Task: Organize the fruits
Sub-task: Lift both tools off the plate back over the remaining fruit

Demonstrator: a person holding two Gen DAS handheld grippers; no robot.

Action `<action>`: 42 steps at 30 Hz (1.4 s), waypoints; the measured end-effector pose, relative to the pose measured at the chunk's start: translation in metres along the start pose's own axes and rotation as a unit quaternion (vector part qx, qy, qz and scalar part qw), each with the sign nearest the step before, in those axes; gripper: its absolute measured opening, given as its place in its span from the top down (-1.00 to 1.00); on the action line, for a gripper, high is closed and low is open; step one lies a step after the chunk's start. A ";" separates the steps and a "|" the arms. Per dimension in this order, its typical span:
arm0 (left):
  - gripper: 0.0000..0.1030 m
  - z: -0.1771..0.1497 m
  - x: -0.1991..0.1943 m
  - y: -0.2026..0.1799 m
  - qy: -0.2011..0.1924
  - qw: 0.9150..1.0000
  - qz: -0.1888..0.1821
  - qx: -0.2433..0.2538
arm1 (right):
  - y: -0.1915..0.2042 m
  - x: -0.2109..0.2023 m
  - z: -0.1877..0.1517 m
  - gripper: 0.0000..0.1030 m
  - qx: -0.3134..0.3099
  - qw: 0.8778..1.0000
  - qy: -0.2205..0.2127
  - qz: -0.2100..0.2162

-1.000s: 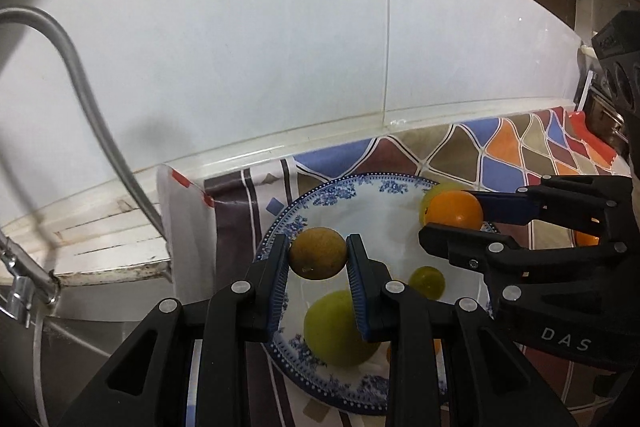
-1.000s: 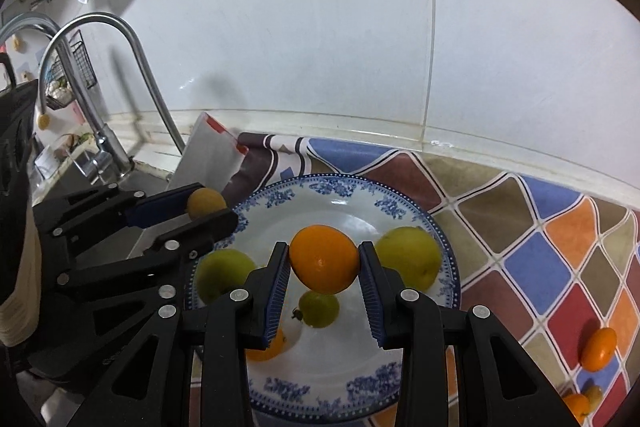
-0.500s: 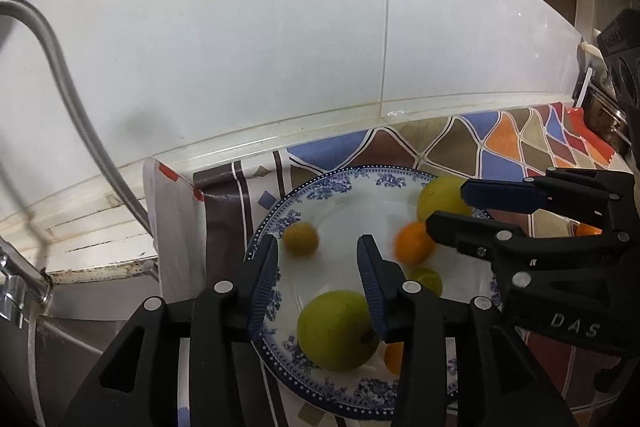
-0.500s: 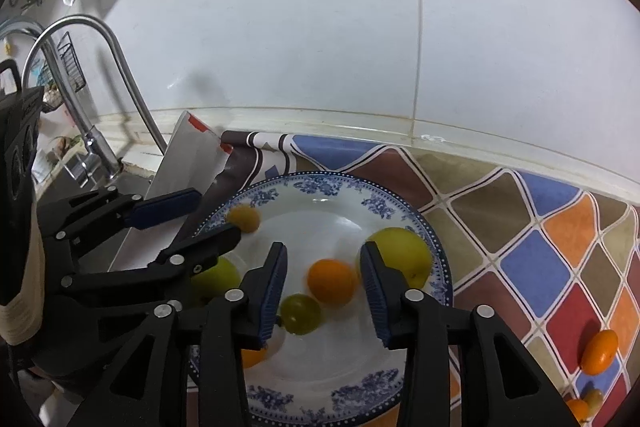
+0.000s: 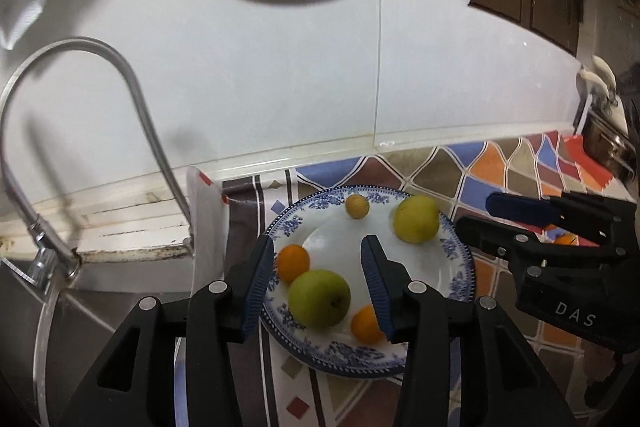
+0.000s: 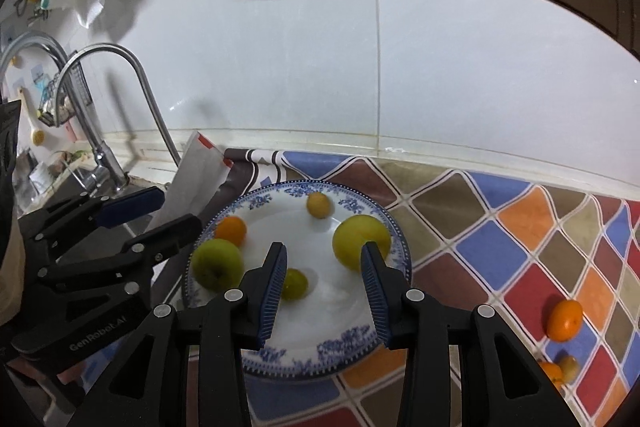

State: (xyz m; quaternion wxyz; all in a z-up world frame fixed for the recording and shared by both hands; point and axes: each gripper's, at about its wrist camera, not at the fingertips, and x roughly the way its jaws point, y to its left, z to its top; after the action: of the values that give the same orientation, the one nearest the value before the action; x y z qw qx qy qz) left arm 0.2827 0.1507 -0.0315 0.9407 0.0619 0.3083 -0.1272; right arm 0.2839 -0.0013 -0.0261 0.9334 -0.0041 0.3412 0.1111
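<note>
Both tools now hang empty above the plate (image 6: 394, 233), each with its fingers spread wide; a second ago each one gripped a fruit. Left tool (image 5: 318, 281) hovers over a green apple (image 5: 319, 297), with an orange (image 5: 293, 262) just beside it. Right tool (image 6: 323, 279) hovers above bare plate near a yellow fruit (image 6: 360, 235). A small brownish fruit (image 6: 318, 204) sits near the plate's far rim. More small oranges (image 6: 565, 319) lie on the patterned desk (image 6: 520, 251), well apart from the plate.
</note>
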 end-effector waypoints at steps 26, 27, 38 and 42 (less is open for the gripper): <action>-0.19 -0.034 -0.102 -0.063 -0.037 0.999 0.008 -0.023 | -0.017 -0.117 -0.051 0.23 -0.011 0.998 -0.057 -0.014; -0.21 -0.036 -0.106 -0.068 -0.040 0.999 0.007 -0.022 | -0.018 -0.121 -0.054 0.23 -0.011 0.998 -0.059 -0.013; -0.50 -0.043 -0.131 -0.121 -0.061 0.998 0.009 -0.002 | -0.051 -0.162 -0.076 0.03 -0.014 0.997 -0.072 -0.025; -0.55 -0.044 -0.133 -0.141 -0.066 0.998 0.005 0.000 | -0.067 -0.173 -0.083 0.02 -0.012 0.997 -0.073 -0.032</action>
State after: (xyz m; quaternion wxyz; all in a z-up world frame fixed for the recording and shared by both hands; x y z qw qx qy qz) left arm 0.1156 0.0511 0.0073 0.9598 0.0548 0.2448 -0.1260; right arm 0.1169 -0.1086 0.0164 0.9588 -0.0177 0.2703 0.0854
